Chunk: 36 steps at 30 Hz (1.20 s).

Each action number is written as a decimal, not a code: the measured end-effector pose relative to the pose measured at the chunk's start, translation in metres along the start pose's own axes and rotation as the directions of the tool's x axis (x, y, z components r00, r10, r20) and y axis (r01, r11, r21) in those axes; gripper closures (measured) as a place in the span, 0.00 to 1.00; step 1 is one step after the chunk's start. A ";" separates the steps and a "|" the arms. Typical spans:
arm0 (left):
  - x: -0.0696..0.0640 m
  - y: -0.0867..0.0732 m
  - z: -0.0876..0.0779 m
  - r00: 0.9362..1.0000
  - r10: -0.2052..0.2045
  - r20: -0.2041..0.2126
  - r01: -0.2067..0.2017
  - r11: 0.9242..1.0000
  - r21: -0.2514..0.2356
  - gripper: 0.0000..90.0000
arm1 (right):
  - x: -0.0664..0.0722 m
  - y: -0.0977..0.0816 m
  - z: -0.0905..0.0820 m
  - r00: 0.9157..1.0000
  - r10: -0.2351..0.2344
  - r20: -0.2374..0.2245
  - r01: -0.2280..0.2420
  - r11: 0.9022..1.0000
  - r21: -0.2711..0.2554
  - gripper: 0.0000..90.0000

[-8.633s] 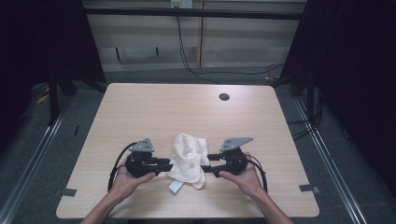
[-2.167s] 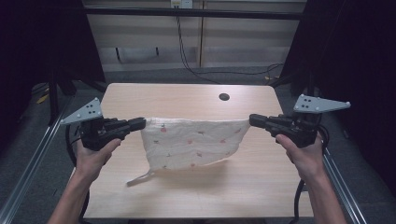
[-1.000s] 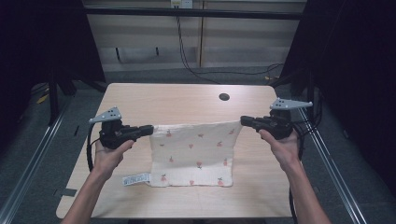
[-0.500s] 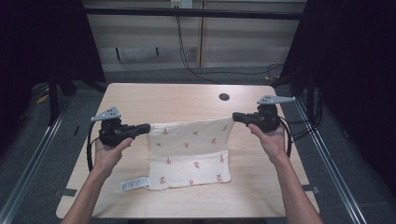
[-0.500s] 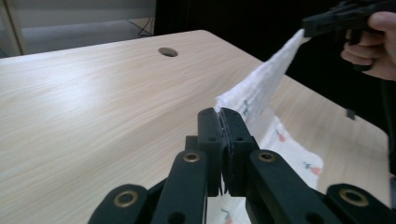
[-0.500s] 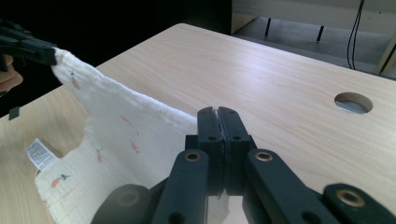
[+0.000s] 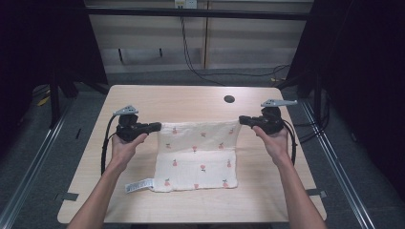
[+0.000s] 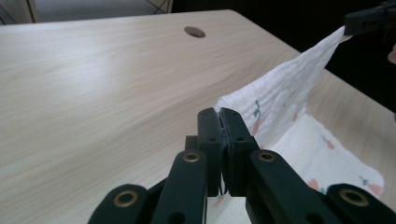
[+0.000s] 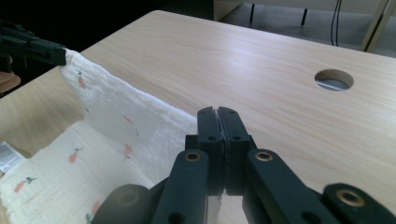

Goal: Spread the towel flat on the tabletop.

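A white cloth printed with small red fruit hangs stretched between my two grippers, its lower half lying flat on the table. My left gripper is shut on the cloth's upper left corner. My right gripper is shut on the upper right corner. In the left gripper view the jaws pinch the cloth, which runs off toward the other gripper. From the right gripper view, the closed jaws hold the cloth, and the left gripper is at its far end. A white care label sticks out at the cloth's lower left.
A round cable hole sits in the table's far right part. Bare wood lies beyond the cloth and along both sides. Dark floor and metal rails flank the table. Cables trail from each gripper.
Both grippers have sunk and moved away from me with the cloth. More of the cloth now lies flat on the table, and the raised part is shorter.
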State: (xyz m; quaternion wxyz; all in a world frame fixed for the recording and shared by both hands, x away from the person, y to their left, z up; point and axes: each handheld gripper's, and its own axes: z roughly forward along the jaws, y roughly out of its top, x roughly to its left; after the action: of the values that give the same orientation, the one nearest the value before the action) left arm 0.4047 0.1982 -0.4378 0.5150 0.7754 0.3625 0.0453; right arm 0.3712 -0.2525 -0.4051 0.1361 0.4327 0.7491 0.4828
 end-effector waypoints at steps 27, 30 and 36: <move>-0.005 -0.011 0.001 0.999 0.040 -0.020 -0.039 0.997 0.072 0.87 | -0.008 -0.024 0.013 1.000 -0.027 0.009 0.026 0.996 0.090 0.83; -0.014 -0.021 -0.002 0.998 0.065 0.008 -0.065 0.992 0.108 0.87 | 0.007 -0.036 0.012 0.999 -0.033 -0.017 0.034 0.992 0.118 0.81; -0.026 -0.044 -0.004 0.994 0.088 0.063 -0.097 0.982 0.164 0.88 | 0.036 -0.068 0.015 0.995 -0.078 -0.063 0.089 0.976 0.197 0.81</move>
State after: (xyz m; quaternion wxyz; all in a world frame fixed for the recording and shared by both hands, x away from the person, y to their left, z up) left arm 0.3607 0.1946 -0.4647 0.4557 0.8327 0.3140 0.0171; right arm 0.3237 -0.2261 -0.4617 0.0916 0.3991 0.8147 0.4106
